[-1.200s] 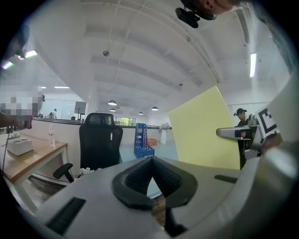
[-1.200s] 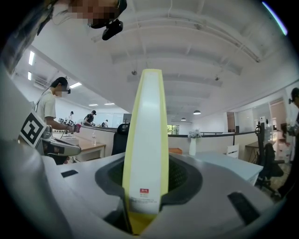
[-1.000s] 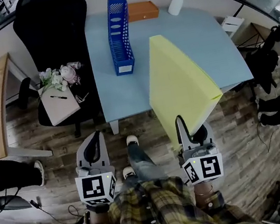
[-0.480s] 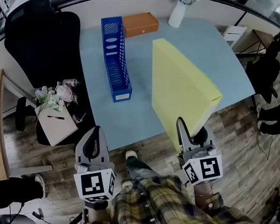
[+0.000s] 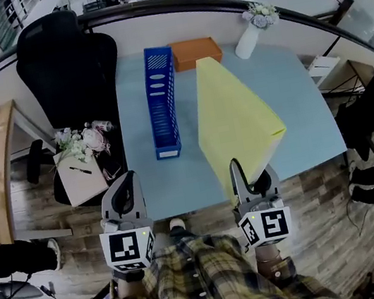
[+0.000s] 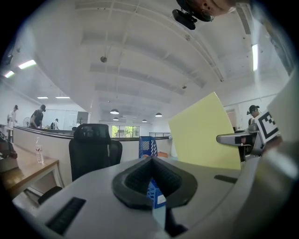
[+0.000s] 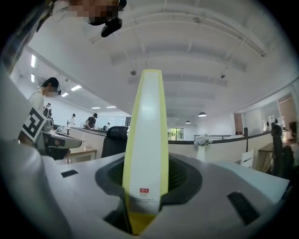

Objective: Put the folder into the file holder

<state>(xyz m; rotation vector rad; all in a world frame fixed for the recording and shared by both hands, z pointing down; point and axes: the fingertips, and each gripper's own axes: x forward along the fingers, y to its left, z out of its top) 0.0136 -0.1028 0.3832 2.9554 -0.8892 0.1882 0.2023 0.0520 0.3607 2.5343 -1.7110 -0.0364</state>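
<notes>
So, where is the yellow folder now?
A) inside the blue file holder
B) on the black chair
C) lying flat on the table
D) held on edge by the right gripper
D: the right gripper clamps the yellow folder, outside the blue file holder.

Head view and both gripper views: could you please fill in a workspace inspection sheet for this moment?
Surface: light blue table, mostly bare.
Job's things: yellow folder held up over the table; blue file holder stands to its left and appears empty.
Clutter: orange box and white vase at the far edge.
Grippers: right gripper fingers clamp the folder's near end; left gripper fingers together, nothing between them.
Cables: thin cables on the wooden floor, lower left.
Surroundings: black office chair beside the table; bystander's legs at the left.
</notes>
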